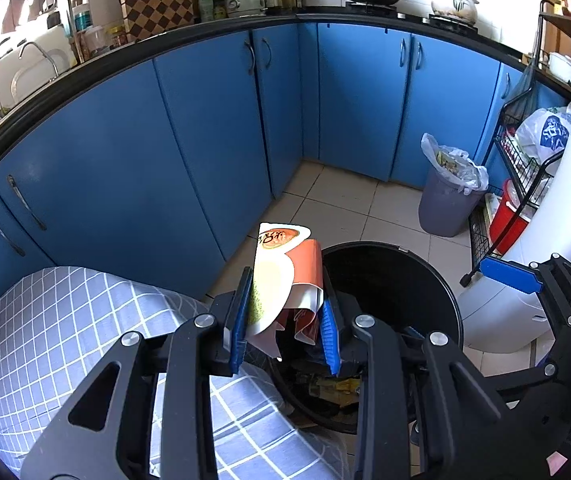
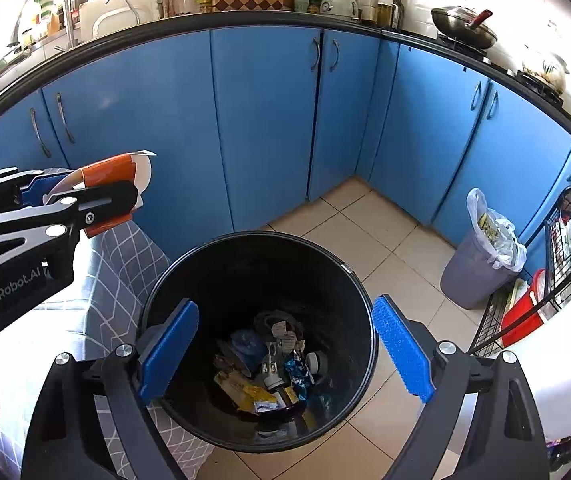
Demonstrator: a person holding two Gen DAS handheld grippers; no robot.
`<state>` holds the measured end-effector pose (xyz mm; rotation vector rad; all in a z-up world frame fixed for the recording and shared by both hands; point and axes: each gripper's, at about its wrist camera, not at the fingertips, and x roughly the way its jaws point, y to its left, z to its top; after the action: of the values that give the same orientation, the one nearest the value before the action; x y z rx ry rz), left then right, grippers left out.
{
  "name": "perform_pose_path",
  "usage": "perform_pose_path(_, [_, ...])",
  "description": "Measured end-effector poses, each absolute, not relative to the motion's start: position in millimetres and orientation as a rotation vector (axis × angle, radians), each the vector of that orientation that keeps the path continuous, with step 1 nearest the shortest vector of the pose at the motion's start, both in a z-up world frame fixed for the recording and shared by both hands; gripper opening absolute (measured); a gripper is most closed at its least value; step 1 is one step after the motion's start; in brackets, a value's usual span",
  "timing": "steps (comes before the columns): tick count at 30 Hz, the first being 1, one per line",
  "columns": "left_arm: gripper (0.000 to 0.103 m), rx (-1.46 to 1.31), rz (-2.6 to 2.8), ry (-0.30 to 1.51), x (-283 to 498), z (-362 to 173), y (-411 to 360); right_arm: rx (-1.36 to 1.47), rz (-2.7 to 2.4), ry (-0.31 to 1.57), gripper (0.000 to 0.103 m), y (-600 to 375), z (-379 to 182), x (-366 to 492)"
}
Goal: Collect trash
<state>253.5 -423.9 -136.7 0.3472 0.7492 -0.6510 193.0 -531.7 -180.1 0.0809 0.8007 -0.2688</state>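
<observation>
My left gripper (image 1: 285,332) is shut on a crumpled orange and white food wrapper (image 1: 281,276), which sticks up between its blue pads beside the rim of the black bin (image 1: 437,284). Seen from the right wrist, that left gripper (image 2: 97,200) holds the wrapper (image 2: 113,172) to the left of and above the bin (image 2: 189,268). My right gripper (image 2: 285,348) stands open directly over the bin mouth, nothing between its blue pads (image 2: 169,348). Several pieces of trash (image 2: 273,372) lie at the bin's bottom. In the left view one right finger (image 1: 509,276) shows at the right edge.
A checked grey-blue cloth (image 1: 85,320) covers a surface left of the bin. Blue cabinets (image 2: 265,120) wrap the corner behind. A grey lined bin (image 2: 481,264) full of waste stands at the right, beside a wire rack (image 1: 521,168) and a white appliance (image 1: 545,260). Tiled floor (image 2: 357,240) surrounds the black bin.
</observation>
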Motion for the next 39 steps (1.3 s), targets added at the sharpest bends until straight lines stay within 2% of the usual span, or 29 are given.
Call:
perform_pose_path(11, [0.033,0.383,-0.649,0.743,250,-144,-443,0.115,-0.304,0.796,0.087,-554,-185,183])
perform_pose_path(12, [0.038,0.384,-0.653,0.753,251,-145,-446,0.116,-0.309,0.796,0.087,-556,-185,182])
perform_pose_path(13, [0.056,0.382,-0.65,0.756,253,-145,-447,0.121,-0.314,0.795,0.087,-558,-185,181])
perform_pose_path(15, [0.083,0.37,-0.633,0.729,253,-142,-449,0.128,-0.321,0.793,0.087,-563,-185,179])
perform_pose_path(18, [0.084,0.377,-0.637,0.7,252,-139,-452,0.13,-0.328,0.793,0.087,-568,-185,177])
perform_pose_path(22, [0.098,0.373,-0.623,0.704,256,-139,-453,0.133,-0.33,0.792,0.087,-571,-186,177])
perform_pose_path(39, [0.1,0.361,-0.594,0.742,263,-140,-444,0.128,-0.324,0.791,0.087,-567,-184,178])
